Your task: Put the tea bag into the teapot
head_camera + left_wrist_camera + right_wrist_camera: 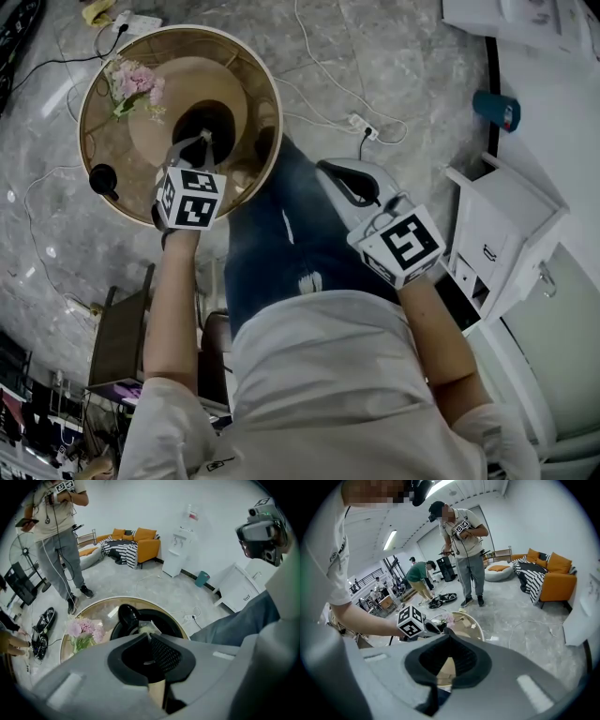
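Observation:
In the head view my left gripper [202, 142] reaches over the round glass table [272, 112], its tips right above the black teapot [217, 117]. Its jaws are shut on a pale tea bag [204, 138]. In the left gripper view the tea bag [142, 631] shows just past the closed tips of the left gripper [146, 635], over the teapot [127, 616]. My right gripper [330, 171] is off the table, above the person's jeans-clad leg. The right gripper [447, 632] has its jaws shut with nothing between them.
Pink flowers [131, 84] stand on the table's left side, and a small black object [101, 178] sits at its near-left rim. A power strip [361, 122] and cables lie on the floor. A white cabinet [506, 234] is to the right. A person [56, 541] stands beyond the table.

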`<action>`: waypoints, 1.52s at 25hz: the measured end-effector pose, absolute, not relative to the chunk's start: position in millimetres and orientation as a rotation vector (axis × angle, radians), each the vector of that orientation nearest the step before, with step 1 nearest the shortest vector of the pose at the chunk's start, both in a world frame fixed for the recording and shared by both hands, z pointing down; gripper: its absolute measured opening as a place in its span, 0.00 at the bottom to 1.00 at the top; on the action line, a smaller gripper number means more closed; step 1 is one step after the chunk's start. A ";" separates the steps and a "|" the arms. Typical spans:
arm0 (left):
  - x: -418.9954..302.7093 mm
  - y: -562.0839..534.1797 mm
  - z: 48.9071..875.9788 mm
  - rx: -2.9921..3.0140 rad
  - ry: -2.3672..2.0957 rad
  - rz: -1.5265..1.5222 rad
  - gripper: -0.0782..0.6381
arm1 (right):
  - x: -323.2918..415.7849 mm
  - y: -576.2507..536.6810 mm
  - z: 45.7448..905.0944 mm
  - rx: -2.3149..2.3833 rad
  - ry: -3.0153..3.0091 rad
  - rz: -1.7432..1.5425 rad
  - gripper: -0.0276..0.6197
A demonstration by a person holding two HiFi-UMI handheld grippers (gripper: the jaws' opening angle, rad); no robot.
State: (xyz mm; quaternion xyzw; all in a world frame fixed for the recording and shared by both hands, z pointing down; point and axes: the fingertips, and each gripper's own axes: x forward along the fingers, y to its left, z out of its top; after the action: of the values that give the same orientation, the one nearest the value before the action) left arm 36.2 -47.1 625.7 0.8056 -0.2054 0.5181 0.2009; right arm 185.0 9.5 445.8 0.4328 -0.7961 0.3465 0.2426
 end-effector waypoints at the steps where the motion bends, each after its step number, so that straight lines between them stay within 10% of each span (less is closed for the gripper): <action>1: 37.5 -46.0 626.2 2.255 -0.566 1.462 0.12 | 185.9 10.7 445.9 1.187 -2.173 0.950 0.05; 17: 34.3 -45.6 613.9 2.252 -0.567 1.433 0.35 | 179.2 17.0 442.7 1.185 -2.175 0.956 0.05; 38: 37.9 -44.5 632.9 2.292 -0.528 1.580 0.16 | 182.0 20.8 448.3 1.207 -2.142 1.013 0.05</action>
State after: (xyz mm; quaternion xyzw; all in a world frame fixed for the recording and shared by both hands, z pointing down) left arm 37.9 -44.5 632.9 0.7992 -0.1841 0.5512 0.1535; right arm 182.0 20.8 448.3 0.4406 -0.7823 0.3698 0.2389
